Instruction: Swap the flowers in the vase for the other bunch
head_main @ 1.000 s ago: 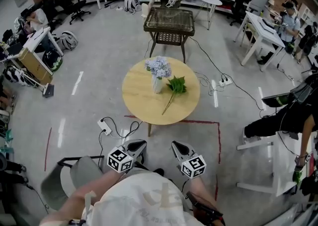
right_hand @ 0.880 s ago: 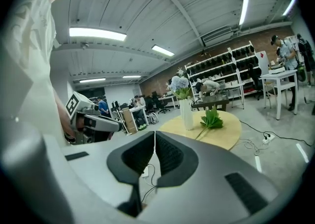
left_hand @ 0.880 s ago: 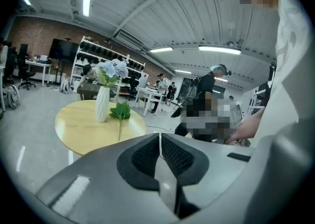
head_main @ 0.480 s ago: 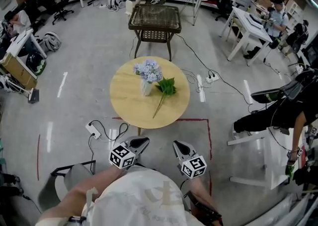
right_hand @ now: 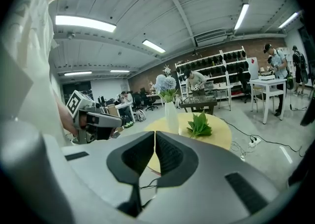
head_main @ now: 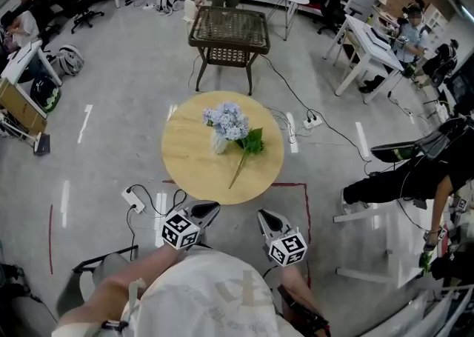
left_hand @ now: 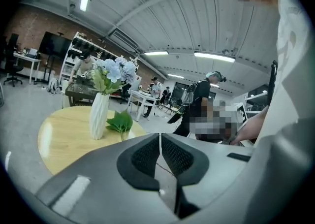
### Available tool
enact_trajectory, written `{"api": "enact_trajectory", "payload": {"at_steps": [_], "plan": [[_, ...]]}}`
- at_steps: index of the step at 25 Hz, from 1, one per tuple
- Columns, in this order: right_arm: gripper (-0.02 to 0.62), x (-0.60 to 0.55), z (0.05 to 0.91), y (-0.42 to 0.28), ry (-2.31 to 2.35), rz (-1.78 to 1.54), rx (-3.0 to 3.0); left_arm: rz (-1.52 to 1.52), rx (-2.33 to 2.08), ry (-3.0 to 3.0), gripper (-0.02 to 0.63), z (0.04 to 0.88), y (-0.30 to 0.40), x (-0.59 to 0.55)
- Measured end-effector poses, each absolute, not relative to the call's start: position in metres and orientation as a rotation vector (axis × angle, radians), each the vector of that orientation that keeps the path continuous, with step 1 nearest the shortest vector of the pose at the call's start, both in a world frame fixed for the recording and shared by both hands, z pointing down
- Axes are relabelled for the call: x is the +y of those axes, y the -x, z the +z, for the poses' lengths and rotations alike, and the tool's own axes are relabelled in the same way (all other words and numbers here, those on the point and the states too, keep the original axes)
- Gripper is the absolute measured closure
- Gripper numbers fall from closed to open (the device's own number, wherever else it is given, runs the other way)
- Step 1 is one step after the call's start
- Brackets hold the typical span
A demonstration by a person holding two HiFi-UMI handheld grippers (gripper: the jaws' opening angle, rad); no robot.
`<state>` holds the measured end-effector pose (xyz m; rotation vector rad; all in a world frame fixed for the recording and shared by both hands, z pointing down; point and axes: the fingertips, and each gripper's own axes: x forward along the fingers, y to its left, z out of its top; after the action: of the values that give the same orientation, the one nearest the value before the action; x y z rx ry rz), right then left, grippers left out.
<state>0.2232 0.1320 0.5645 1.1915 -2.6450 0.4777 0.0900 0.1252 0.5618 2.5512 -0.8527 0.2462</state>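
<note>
round wooden table (head_main: pixel 189 161) at centre of the head view, on a grey floor (head_main: pixel 118 106).
white vase (head_main: pixel 218 143) stands upright on the table, a little above and right of its middle. blue flowers (head_main: pixel 228 119) sit in the vase.
other bunch (head_main: pixel 252 143) lies flat on the table just right of the vase: green leaves beside the vase foot, long stem running down-left toward the near rim. whether the leaves touch the vase, cannot tell.
left claw (head_main: pixel 213 207) at lower centre-left of the head view, off the table, above the floor; jaws together, nothing between them.
right claw (head_main: pixel 261 215) at lower centre-right, also short of the table; jaws together, nothing held.
both claws point up-frame toward the table, side by side, apart from each other.
wicker side table (head_main: pixel 229 32) stands beyond the round table, upper centre.
white power strip (head_main: pixel 135 196) with cable lies on the floor, lower left of the table.
red tape line (head_main: pixel 296 184) on the floor runs by the near rim.
</note>
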Motion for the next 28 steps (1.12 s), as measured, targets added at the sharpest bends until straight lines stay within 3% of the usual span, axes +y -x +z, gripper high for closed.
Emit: {"api": "enact_trajectory", "payload": {"at_steps": [28], "plan": [[0.586,0.034,0.556,-0.159,-1.39,0.498,-2.547,0.234,-0.674,-2.633,0.589,0.55,-0.027,0.011]]}}
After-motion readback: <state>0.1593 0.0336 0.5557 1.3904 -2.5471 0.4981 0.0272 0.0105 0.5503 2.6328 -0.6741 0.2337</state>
